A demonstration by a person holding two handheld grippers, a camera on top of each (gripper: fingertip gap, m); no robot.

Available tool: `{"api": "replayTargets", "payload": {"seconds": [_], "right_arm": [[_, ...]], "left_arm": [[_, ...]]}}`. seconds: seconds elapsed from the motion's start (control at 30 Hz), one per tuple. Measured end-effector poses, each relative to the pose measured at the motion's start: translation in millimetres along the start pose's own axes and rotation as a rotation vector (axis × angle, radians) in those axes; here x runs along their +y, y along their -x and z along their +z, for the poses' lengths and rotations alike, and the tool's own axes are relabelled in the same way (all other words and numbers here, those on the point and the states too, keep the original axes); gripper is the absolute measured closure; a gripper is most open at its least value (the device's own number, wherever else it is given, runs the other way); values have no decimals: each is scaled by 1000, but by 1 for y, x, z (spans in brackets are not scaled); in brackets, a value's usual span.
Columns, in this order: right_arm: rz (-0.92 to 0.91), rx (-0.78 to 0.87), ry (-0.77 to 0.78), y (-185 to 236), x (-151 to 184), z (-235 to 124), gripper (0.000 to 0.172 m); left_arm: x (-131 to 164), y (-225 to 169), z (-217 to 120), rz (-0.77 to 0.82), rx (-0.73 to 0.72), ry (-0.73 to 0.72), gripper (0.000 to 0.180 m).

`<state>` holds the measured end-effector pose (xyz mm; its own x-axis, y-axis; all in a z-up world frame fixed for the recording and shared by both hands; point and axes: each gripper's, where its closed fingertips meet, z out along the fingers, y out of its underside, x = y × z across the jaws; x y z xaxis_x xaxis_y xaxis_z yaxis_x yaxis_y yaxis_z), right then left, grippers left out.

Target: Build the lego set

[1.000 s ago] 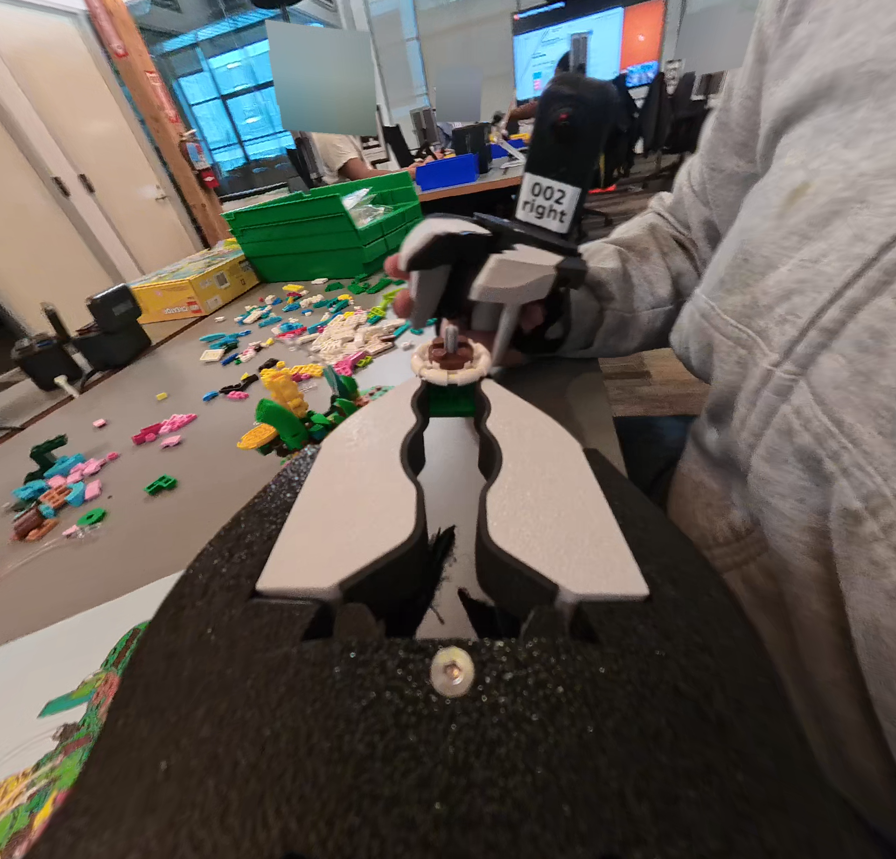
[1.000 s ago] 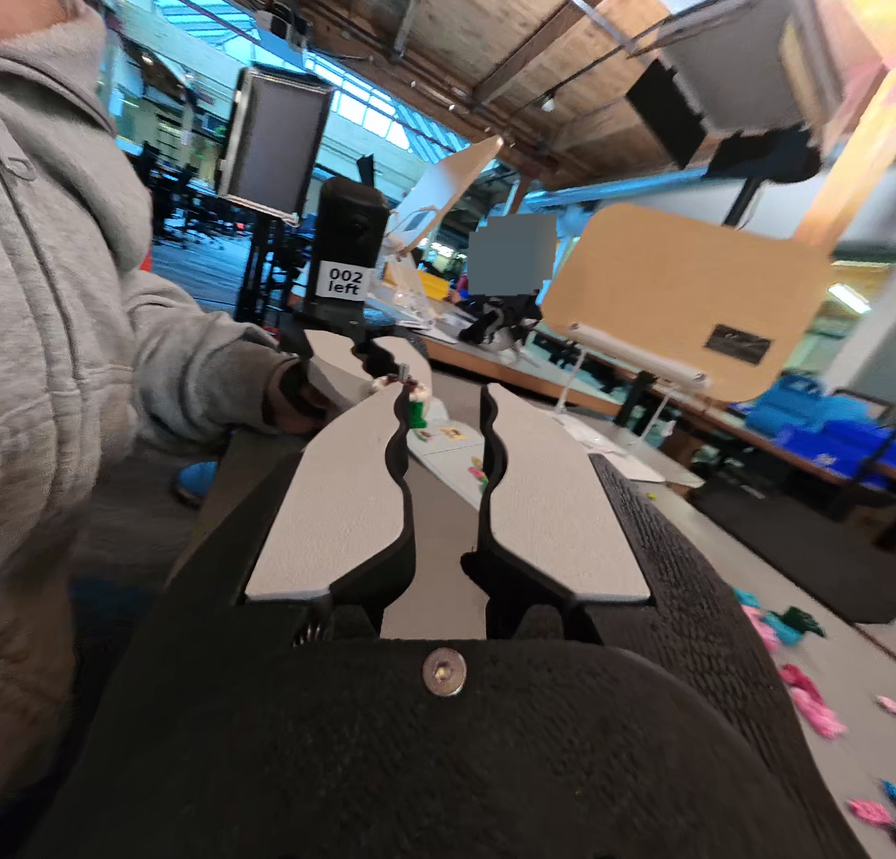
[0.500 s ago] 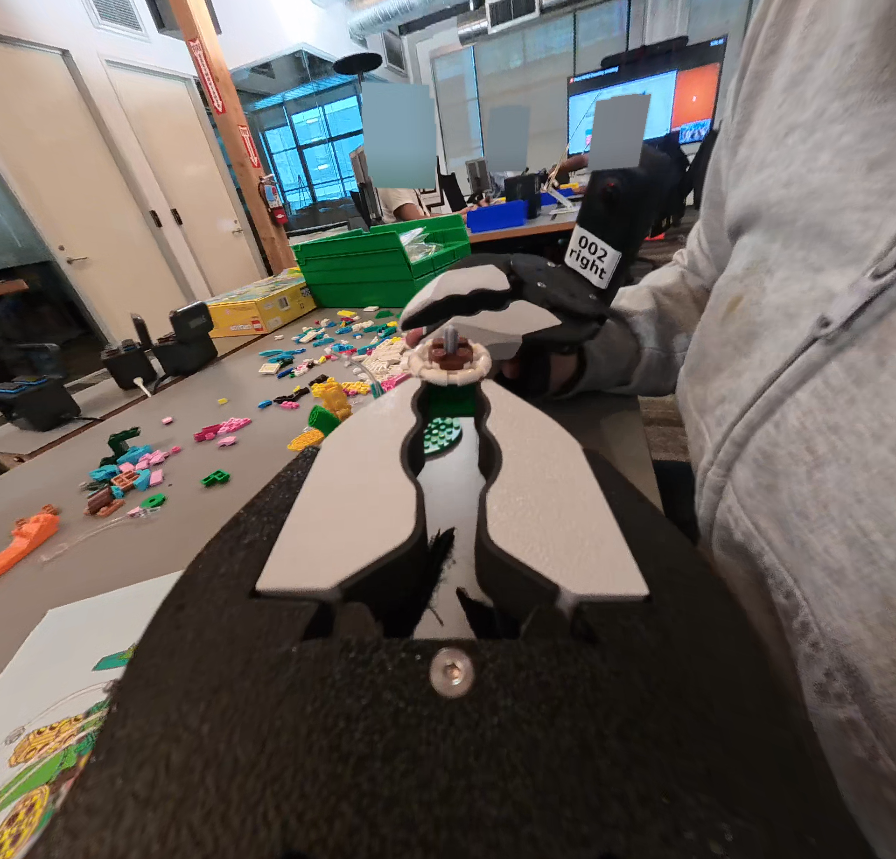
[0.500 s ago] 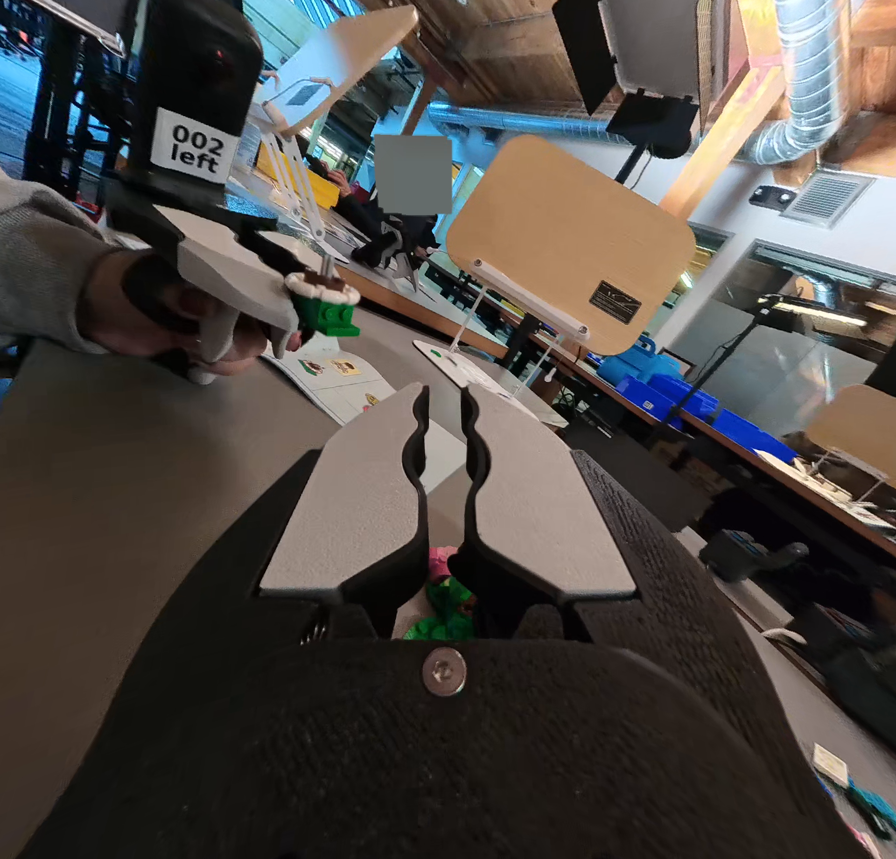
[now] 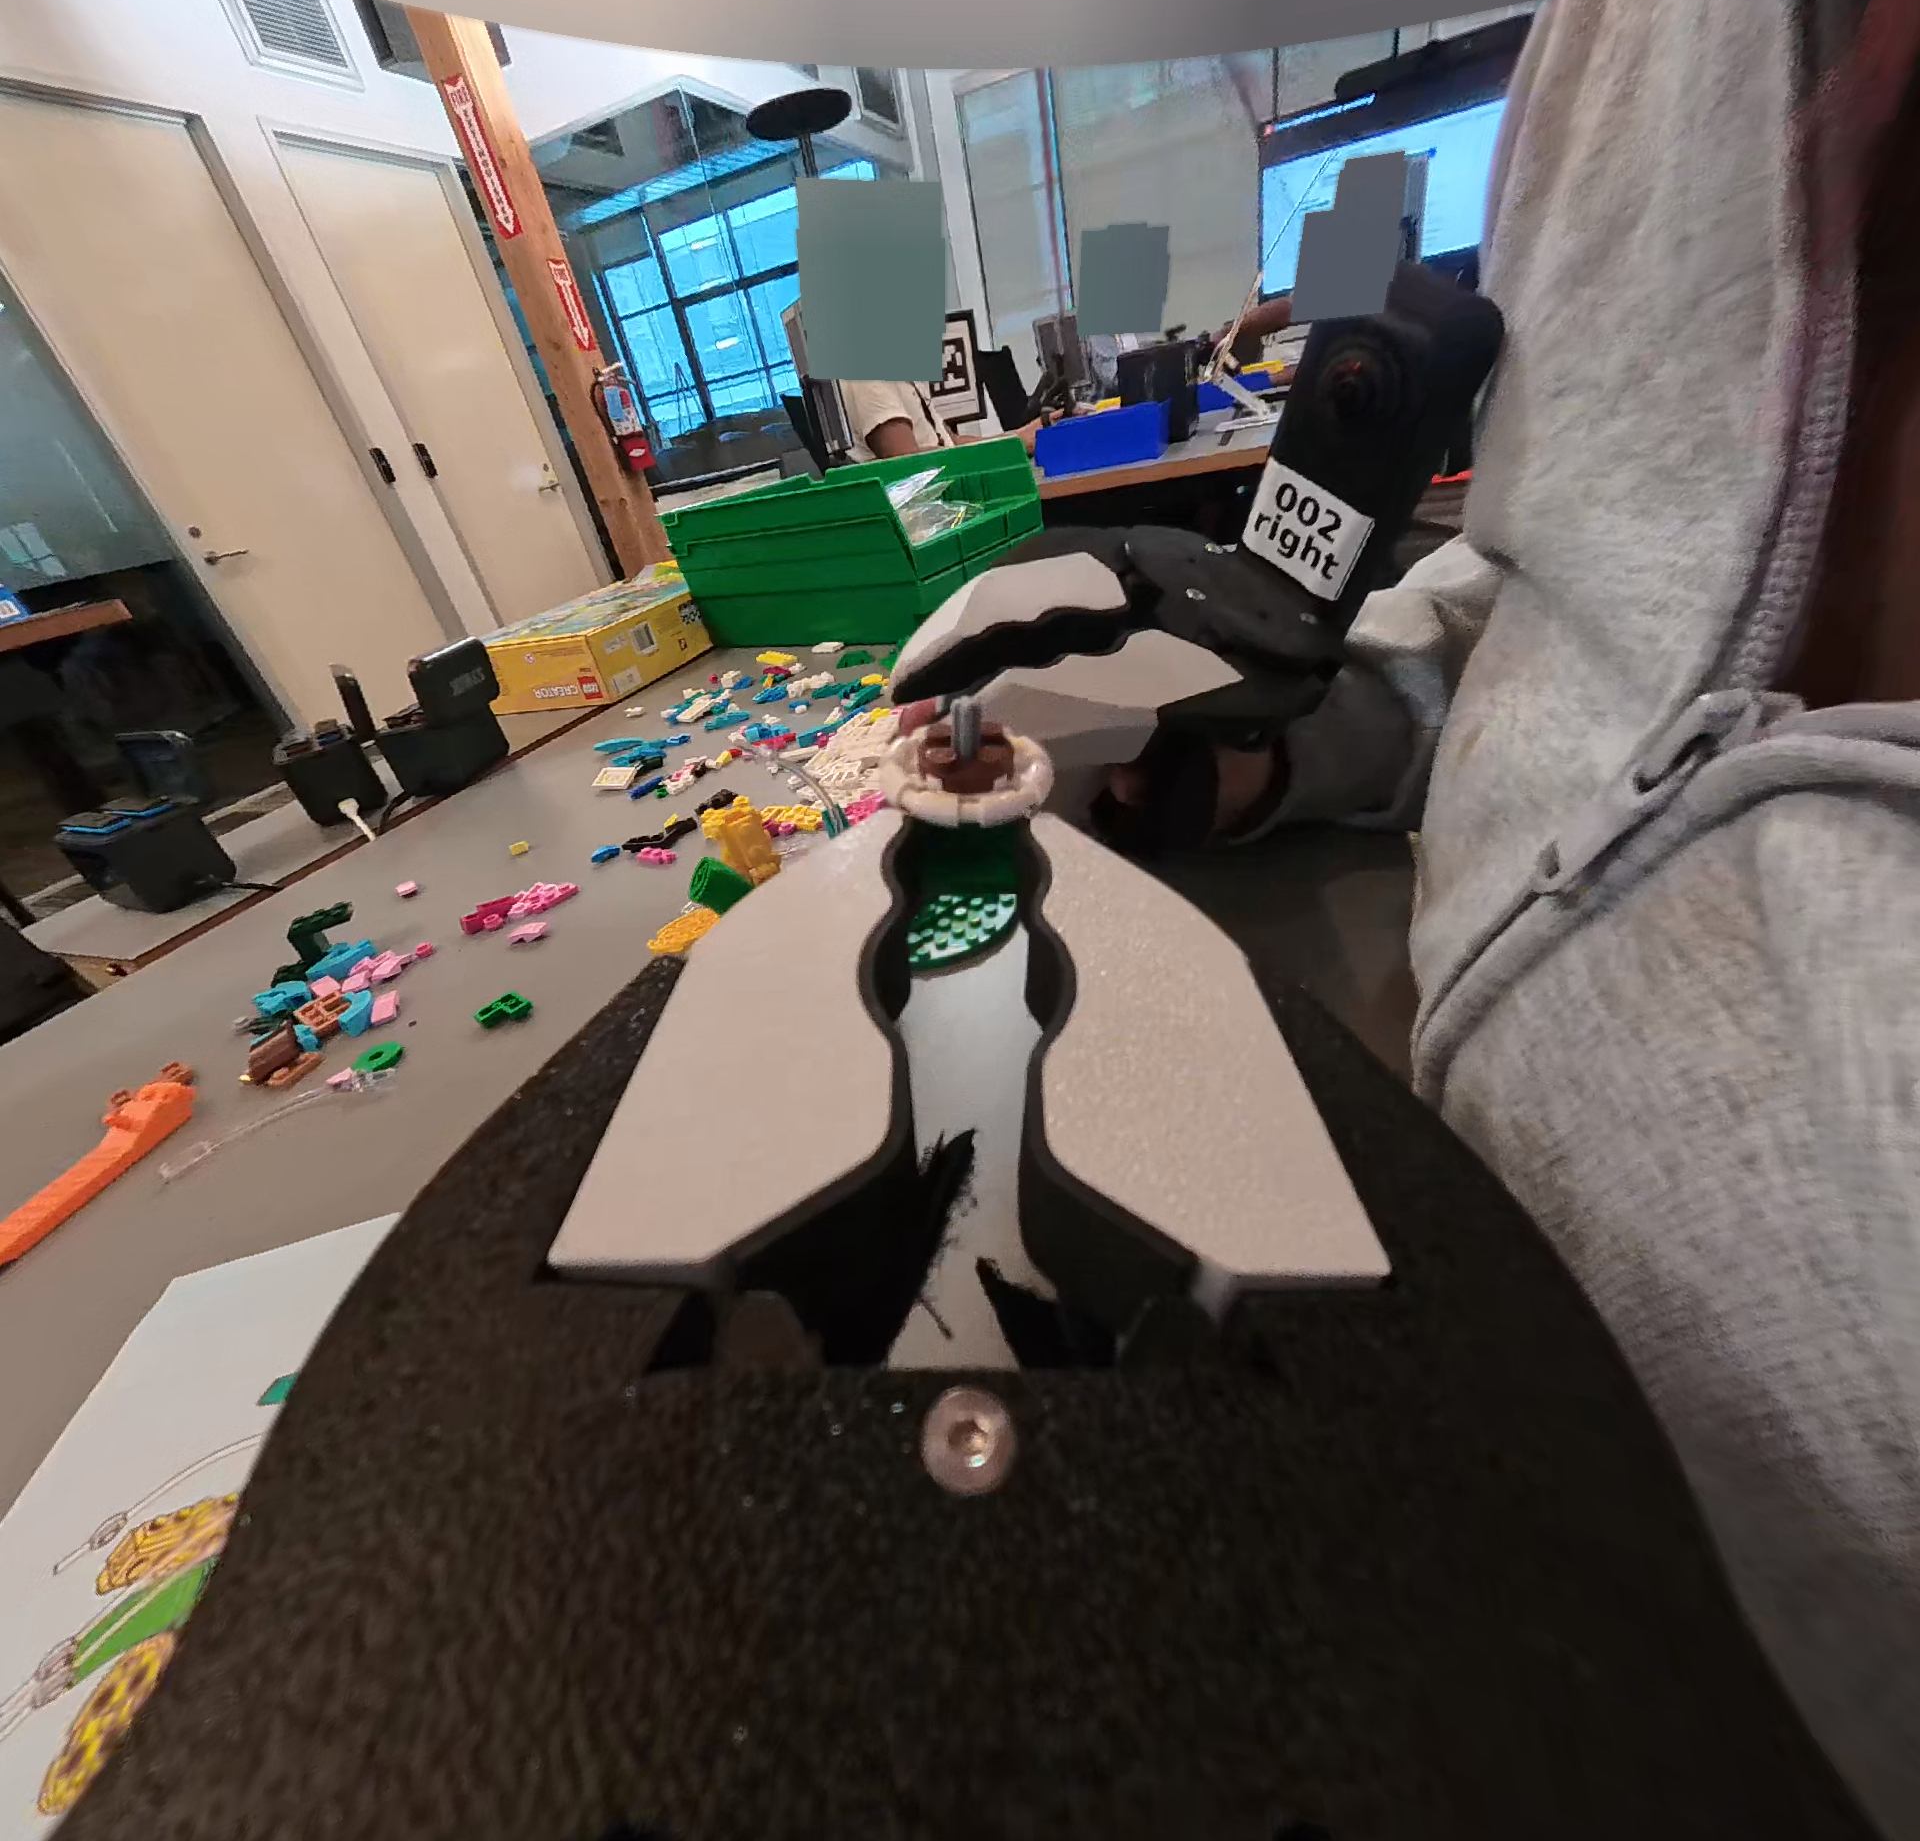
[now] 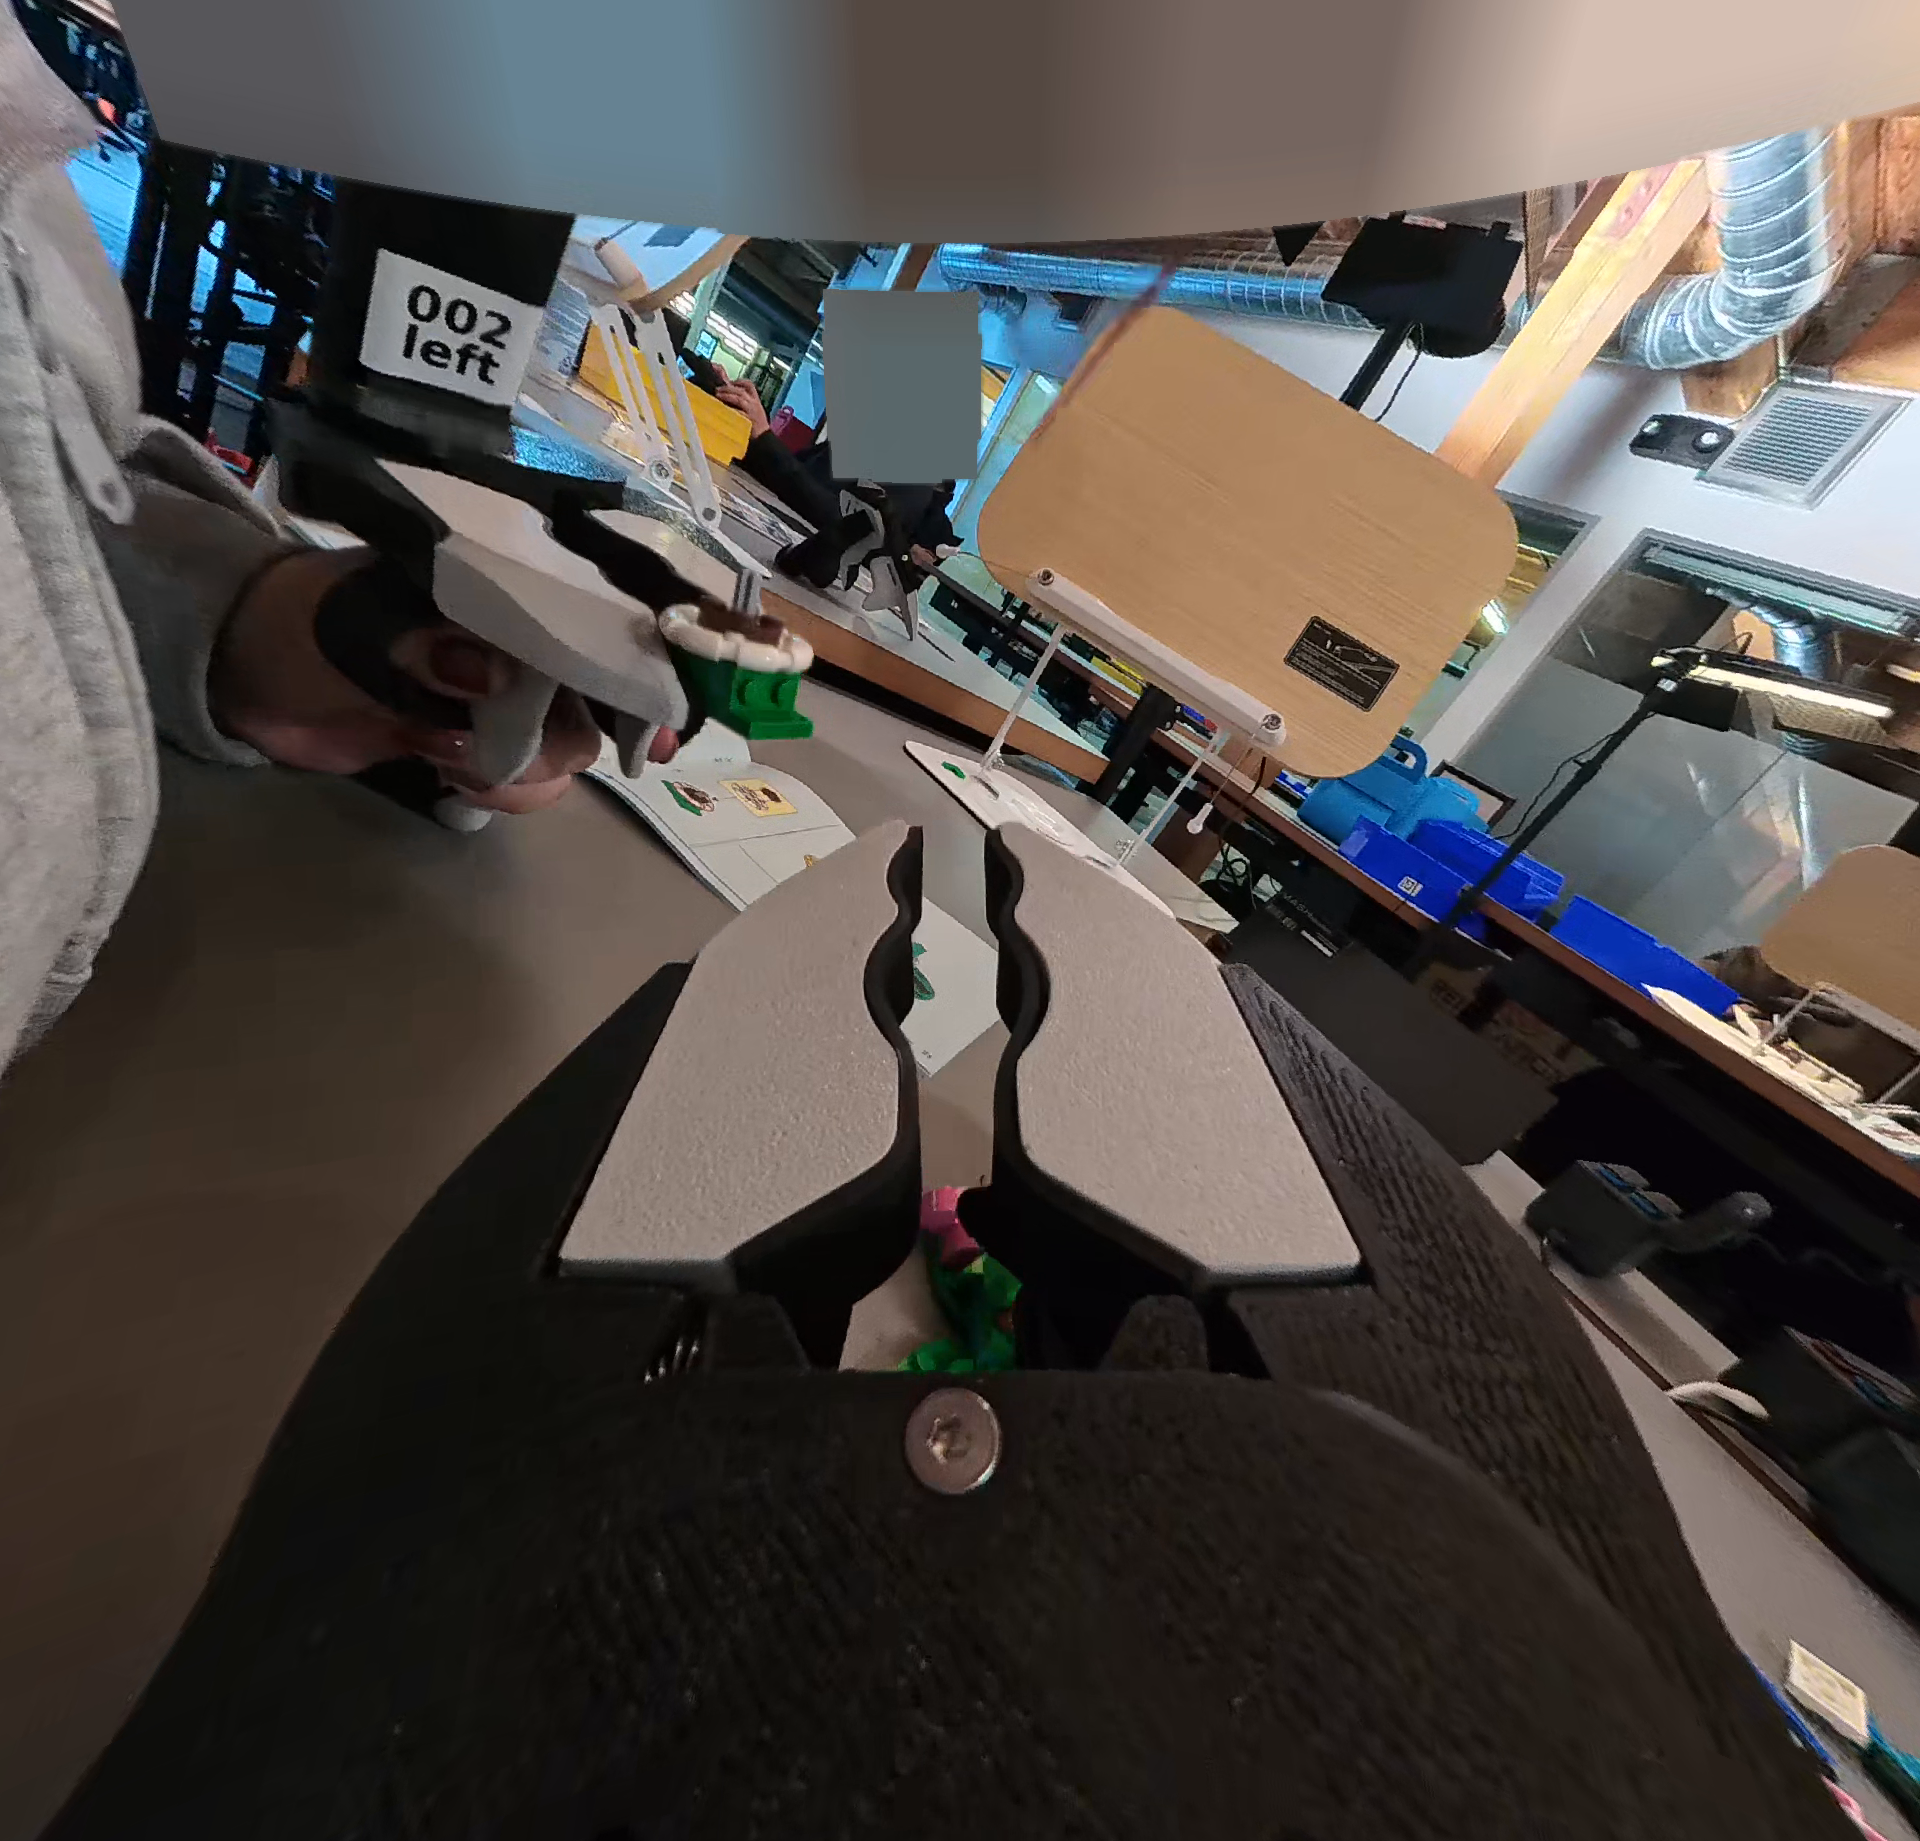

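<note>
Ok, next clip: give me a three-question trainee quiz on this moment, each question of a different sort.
1. True or false: the left gripper is shut on a green brick assembly with a white ring and brown top.
2. Are the right gripper fingers touching each other? A) yes B) no, a narrow gap, nothing in it
3. Fill in: the loose bricks lie on the grey ____.

Key: 1 true; 2 B; 3 table.
</note>
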<state>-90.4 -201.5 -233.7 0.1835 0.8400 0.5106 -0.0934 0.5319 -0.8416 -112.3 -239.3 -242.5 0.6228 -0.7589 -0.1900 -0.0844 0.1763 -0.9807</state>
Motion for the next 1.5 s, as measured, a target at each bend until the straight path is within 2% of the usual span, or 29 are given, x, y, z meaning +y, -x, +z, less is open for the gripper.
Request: {"api": "replayTargets", "payload": {"seconds": [0.23,0.53,1.5], "right_arm": [[-20,-79,-60,15,-11,-3,162],[-39,-94,-75,20,-15,-5,162],[0,-125,-36,23,-7,-1,165]], "left_arm": [[-1,0,-1,-5,2,-11,163],[-1,0,0,0,4,-8,163],[-1,1,0,-10,6,-11,163]]}}
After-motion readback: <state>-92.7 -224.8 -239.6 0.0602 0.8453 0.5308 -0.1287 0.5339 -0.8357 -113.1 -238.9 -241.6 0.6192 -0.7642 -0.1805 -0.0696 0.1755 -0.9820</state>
